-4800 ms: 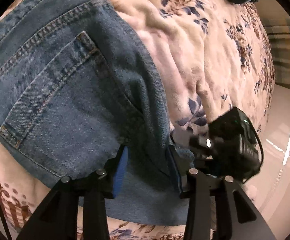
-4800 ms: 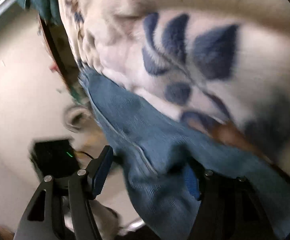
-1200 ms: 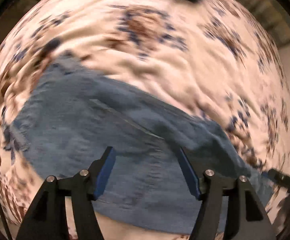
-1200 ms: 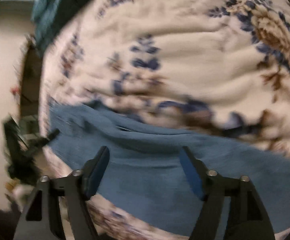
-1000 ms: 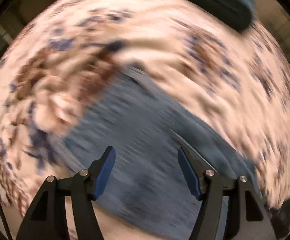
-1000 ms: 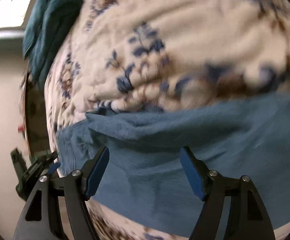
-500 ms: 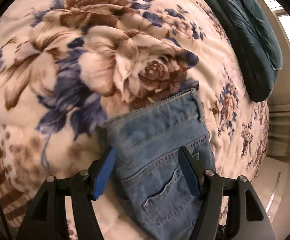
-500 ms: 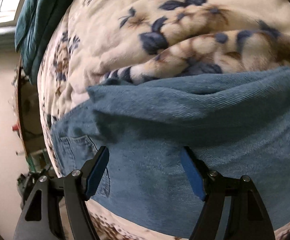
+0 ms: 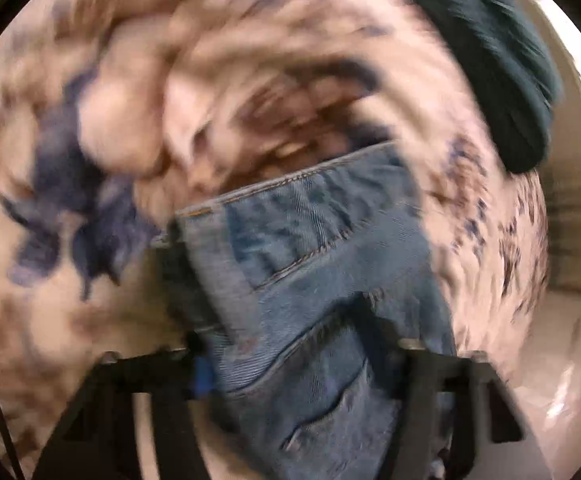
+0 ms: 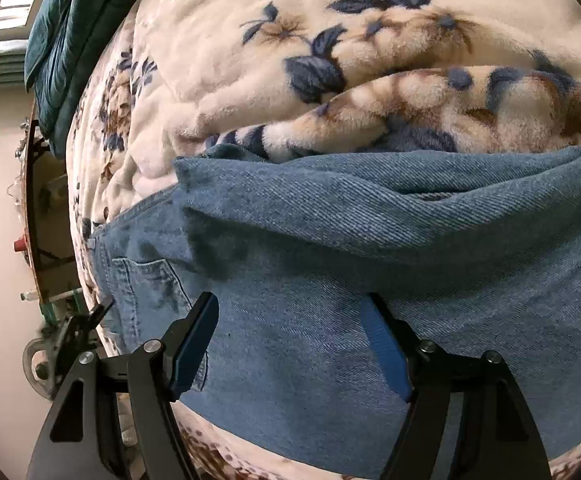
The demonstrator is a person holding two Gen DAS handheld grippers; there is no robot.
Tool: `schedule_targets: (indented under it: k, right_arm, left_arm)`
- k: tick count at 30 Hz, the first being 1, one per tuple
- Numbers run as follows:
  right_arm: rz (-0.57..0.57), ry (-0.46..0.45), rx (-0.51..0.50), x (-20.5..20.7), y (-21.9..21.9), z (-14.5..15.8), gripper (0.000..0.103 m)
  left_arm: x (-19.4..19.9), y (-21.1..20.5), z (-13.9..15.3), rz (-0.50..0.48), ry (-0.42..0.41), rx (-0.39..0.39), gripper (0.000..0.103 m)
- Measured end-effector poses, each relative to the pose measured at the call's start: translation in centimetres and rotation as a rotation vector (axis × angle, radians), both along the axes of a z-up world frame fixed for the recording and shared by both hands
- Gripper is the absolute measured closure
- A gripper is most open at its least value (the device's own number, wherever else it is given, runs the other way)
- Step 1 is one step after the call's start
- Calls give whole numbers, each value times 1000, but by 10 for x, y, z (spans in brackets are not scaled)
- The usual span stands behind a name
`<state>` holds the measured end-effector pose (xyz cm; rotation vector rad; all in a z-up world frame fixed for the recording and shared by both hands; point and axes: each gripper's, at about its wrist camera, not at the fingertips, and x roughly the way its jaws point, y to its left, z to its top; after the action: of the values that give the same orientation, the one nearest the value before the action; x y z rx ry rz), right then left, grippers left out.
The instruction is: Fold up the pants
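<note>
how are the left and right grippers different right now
The left gripper has the jeans bunched between its jaws, which are closing; the right gripper stands wide over flat denim, gripping nothing. The left sits at the waistband end, the right over a plain leg stretch. Both point down at the floral blanket.

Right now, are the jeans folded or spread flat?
Folded: in the right wrist view a layer of the jeans is doubled back over the pocket side.

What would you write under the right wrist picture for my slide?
Right gripper open above blue jeans lying on a flowery blanket.
</note>
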<state>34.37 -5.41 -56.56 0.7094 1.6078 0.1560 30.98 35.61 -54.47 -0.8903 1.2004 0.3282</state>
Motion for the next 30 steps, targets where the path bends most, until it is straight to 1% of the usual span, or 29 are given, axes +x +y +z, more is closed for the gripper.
schedule_targets:
  k: [2,3,4,5,6,7,8,9,10,11,13,14,16,17,18,19,21,22,23,24,25,26,27,28,29,30]
  right_arm:
    - [11,3,-8,0,2,0,27]
    - [17,6,-14,0,3,1,27]
    - [20,8,-18,1,3,1,27]
    - [24,10,-23,2,4,1,27]
    - [27,14,-27,2,6,1,27]
    - [27,16,-27,3,6,1,27]
    - [27,16,-25,3,6,2,27]
    - [27,18,-27,4,6,3,27]
    - [27,19,-29,4,7,3,27]
    - [27,20,-29,4,7,3,27]
    - [37,21,-29,4,7,4,27]
    - [39,19,-31,4,6,5,27]
    - [41,8,-34,5,2,12,27]
    - [42,3,-37,6,0,17,27]
    - [38,-20,-55,9,-3,26,27]
    - [42,-54,-62,12,-4,36,27]
    - [77,-87,-50,22,3,47,27]
    - [98,-98,-15,27,10,49,28]
    - [132,-107,50,35,22,49,36]
    - [157,-103,83,40,31,46,51]
    - [177,-94,108,46,39,40,58]
    - [188,-85,125,52,45,31,70]
    - [189,-77,115,61,48,18,78]
    - [181,-71,84,68,47,7,84]
    - [168,-60,40,75,41,-5,103]
    - [126,-45,-16,82,29,-17,103]
  left_arm:
    - [0,-15,21,-69,-66,59,55]
    - [1,-20,21,-100,-79,74,55]
    - [3,-19,14,-111,-84,59,54]
    - [6,-13,0,-96,-60,33,47]
    - [6,-1,-19,-56,-36,-25,43]
    - [6,11,-40,-6,-21,-101,41]
    - [6,17,-50,31,-15,-147,41]
    - [5,23,-53,73,-31,-187,42]
    - [3,23,-48,82,-40,-181,53]
    - [0,22,-38,83,-51,-148,67]
    - [-11,20,-15,79,-86,-101,77]
    - [-19,20,-4,78,-89,-73,78]
    - [-39,21,15,100,-107,-50,79]
    - [-43,22,17,86,-102,-22,78]
    - [-47,24,13,62,-75,26,79]
    - [-52,30,4,76,-41,76,83]
    - [-53,40,-24,94,2,49,83]
    - [-53,46,-33,113,7,18,83]
    - [-50,48,-37,114,6,-6,83]
    - [-44,45,-35,86,8,15,83]
    - [-42,42,-31,61,10,37,83]
    - [-38,38,-28,39,9,53,83]
    - [-40,37,-25,24,13,63,82]
    - [-41,38,-21,18,21,69,80]
    - [-42,38,-17,14,30,66,77]
    - [-44,37,-12,13,37,69,76]
